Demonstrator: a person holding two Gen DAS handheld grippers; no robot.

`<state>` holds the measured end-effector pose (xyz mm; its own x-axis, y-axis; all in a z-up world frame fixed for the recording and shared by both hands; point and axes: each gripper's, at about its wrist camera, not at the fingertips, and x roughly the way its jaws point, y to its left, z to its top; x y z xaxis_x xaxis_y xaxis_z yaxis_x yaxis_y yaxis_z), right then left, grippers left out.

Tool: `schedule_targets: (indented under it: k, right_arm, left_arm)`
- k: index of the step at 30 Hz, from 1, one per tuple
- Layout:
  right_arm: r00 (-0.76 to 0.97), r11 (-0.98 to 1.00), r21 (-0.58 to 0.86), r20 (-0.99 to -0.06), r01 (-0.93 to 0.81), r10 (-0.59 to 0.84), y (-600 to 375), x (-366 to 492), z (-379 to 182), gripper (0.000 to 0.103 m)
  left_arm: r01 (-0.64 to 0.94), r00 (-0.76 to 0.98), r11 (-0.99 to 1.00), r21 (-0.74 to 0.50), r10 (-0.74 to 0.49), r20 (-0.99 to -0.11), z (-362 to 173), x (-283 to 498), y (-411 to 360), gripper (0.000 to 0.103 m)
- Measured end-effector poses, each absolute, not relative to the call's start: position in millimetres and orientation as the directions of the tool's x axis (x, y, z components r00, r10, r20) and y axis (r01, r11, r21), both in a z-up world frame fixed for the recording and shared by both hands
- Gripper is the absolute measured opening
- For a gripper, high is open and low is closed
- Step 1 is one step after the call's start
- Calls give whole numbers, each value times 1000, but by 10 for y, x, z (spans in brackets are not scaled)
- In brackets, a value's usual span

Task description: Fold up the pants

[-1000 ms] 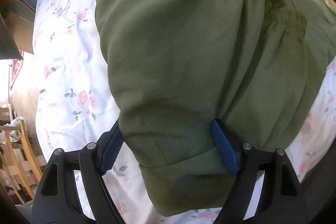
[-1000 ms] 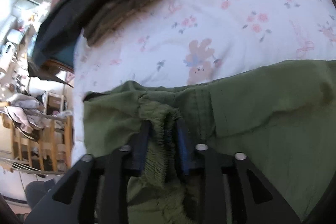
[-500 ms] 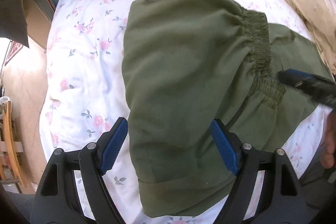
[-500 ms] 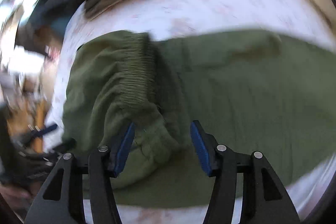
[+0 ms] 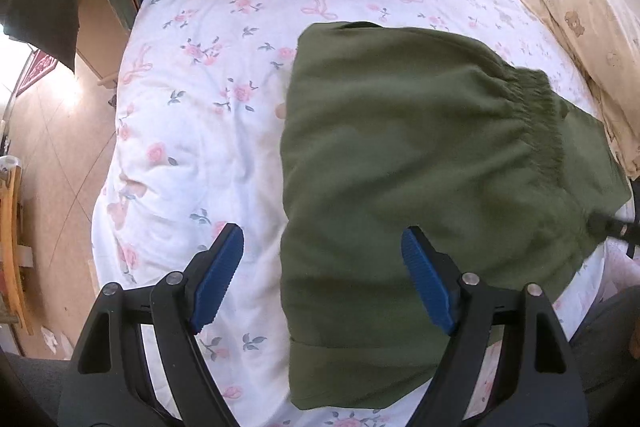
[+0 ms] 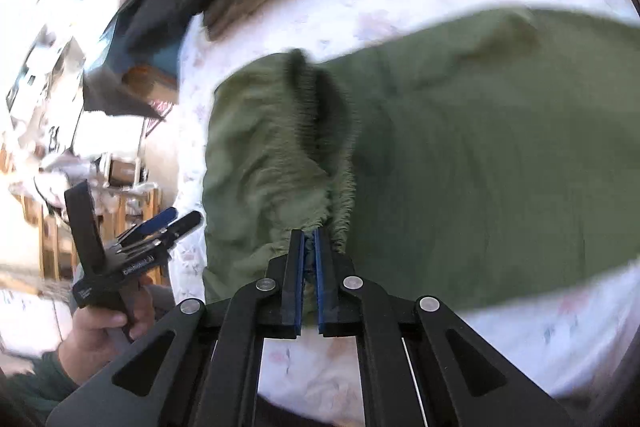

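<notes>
Right wrist view puts us closest to the work: our right gripper (image 6: 308, 247) has just been closing, and its blue pads now pinch a bit of fabric at the near end of the gathered elastic waistband (image 6: 316, 131) of the olive-green cotton pants (image 6: 480, 155). That waistband runs away from the jaws toward the far side, with the longer stretch of cloth spreading right. Left wrist view shows our left gripper (image 5: 322, 273) hanging above the same pants (image 5: 400, 163), jaws wide and holding nothing; the folded left edge lies between the pads. So the right hand is the nearer one. The pants lie folded over on a white quilt (image 5: 192, 131) printed with pink flowers, soft and lightly creased.
</notes>
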<state>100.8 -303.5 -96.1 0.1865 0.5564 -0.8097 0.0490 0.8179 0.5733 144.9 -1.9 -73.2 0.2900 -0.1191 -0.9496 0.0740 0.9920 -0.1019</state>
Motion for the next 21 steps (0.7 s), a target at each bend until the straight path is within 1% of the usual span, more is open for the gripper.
schedule_targets:
  k: [1,4,6,7,8,9,10,11,12,13,14,16,18,20,21]
  right_arm:
    - [162,840,540,-834,54,527,-3071,978,-1019,3]
    - [7,927,373,-928,49,373,-2998,978,-1400,4]
    - [-69,953,301,-951,18,302,-2906,1031,-1577,9]
    - [-84,959,282,-956,13,282,-2879,1065,-1605,11]
    - [-88,961,277,-957,13,277,-2880,1104,-1585,12]
    - [-66,955,297,-953,12,297,-2889,1140,-1510,13]
    - [-14,950,313,-950,-5,313,-2907,1191,-1360,21]
    - [25,950,312,-949,-26,313,-2912,1218,-1246,31]
    - [73,950,308,-948,-51,311,-2897,1269,-1117,36]
    - [125,949,307,-941,-74,315,-2870,1324,-996,56]
    - [192,945,313,-925,-98,327,-2822,1406,-876,66]
    - [264,942,312,-905,-121,334,-2703,1573,-798,66]
    - [295,949,279,-903,-149,312,-2539,1785,-896,66]
    - [288,960,232,-919,-155,269,-2401,2025,-1168,67]
    - [230,956,264,-930,-129,288,-2384,2138,-1382,67]
  left_arm:
    - [71,287,992,-103,-119,-951,-718,1421,-49,79]
    - [69,275,991,-111,-126,-953,-774,1457,-42,79]
    - [73,279,992,-105,-122,-953,-789,1467,-53,79]
    - [75,283,992,-100,-117,-952,-778,1463,-54,79]
    - [73,286,993,-98,-115,-951,-763,1445,-57,79]
    - [68,287,993,-100,-115,-951,-762,1446,-43,79]
    - [60,287,993,-102,-115,-951,-765,1447,-21,79]
    - [56,287,993,-102,-114,-951,-772,1449,-7,79]
    - [53,287,994,-99,-110,-952,-781,1450,4,79]
    - [50,286,995,-89,-99,-953,-798,1456,15,79]
    - [47,285,996,-82,-91,-954,-814,1465,24,79]
    - [34,282,997,-75,-82,-956,-843,1487,46,79]
    - [12,286,996,-83,-83,-955,-859,1513,78,79]
    - [7,292,997,-80,-78,-953,-864,1529,94,79]
    - [6,294,997,-75,-73,-953,-869,1535,104,79]
